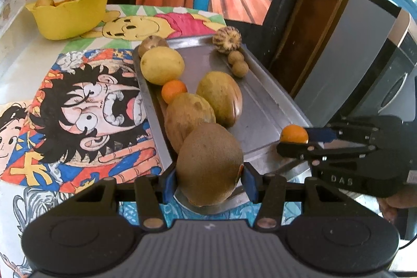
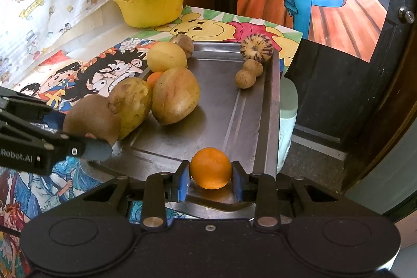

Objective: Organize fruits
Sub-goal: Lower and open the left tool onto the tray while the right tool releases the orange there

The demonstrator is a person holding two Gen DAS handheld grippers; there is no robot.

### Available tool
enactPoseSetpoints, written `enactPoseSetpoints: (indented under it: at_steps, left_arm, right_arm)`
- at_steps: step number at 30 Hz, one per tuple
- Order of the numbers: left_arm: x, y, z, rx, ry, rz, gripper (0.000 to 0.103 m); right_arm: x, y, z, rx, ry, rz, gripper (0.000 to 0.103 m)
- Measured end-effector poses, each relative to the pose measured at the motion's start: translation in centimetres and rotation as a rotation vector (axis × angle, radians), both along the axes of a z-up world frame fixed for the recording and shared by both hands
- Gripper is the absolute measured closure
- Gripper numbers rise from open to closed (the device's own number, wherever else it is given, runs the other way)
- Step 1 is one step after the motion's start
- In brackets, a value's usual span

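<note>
A steel tray [image 1: 263, 106] [image 2: 229, 111] holds several fruits. My left gripper [image 1: 208, 180] is shut on a brown kiwi [image 1: 209, 163] at the tray's near left corner; the kiwi also shows in the right wrist view [image 2: 91, 119]. My right gripper [image 2: 210, 180] is shut on a small orange [image 2: 210, 168] at the tray's near right edge; it also shows in the left wrist view [image 1: 294, 134]. Along the tray's left side lie a yellow lemon [image 1: 162, 65], a second small orange [image 1: 174, 91] and two tan fruits [image 1: 190, 116] [image 1: 220, 98]. A striped fruit [image 1: 227, 39] and two small brown balls [image 1: 238, 63] sit at the far right.
A yellow bowl [image 1: 70, 14] [image 2: 153, 9] with fruits and a white cup stands at the table's far left. Cartoon drawings [image 1: 86, 108] cover the table. A dark door [image 2: 351, 85] and a pale bin [image 2: 288, 108] are beyond the tray's right edge.
</note>
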State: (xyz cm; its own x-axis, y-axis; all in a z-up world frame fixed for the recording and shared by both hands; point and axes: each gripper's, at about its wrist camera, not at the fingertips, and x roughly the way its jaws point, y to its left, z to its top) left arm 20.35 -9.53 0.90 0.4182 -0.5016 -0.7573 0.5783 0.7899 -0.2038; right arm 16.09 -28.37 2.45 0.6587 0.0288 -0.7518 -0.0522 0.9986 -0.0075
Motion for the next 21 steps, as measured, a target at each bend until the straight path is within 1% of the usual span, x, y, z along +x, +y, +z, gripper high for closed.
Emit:
enactPoseSetpoints:
  at_steps: [2, 8, 11, 21]
  left_arm:
    - [0.1, -0.1, -0.4, 0.008, 0.013, -0.007, 0.048]
    - [0.3, -0.5, -0.5, 0.004, 0.007, -0.031, 0.048]
    - [0.5, -1.1, -0.8, 0.003, 0.033, -0.037, 0.048]
    - [0.5, -1.5, -1.1, 0.005, 0.029, -0.051, 0.048]
  right_arm:
    - [0.0, -0.1, -0.1, -0.003, 0.000, -0.004, 0.068]
    - [0.3, -0.2, -0.3, -0.009, 0.007, -0.007, 0.068]
    - [0.4, -0.2, -0.4, -0.012, 0.011, -0.004, 0.068]
    - [0.3, -0.3, -0.3, -0.019, 0.013, 0.014, 0.067]
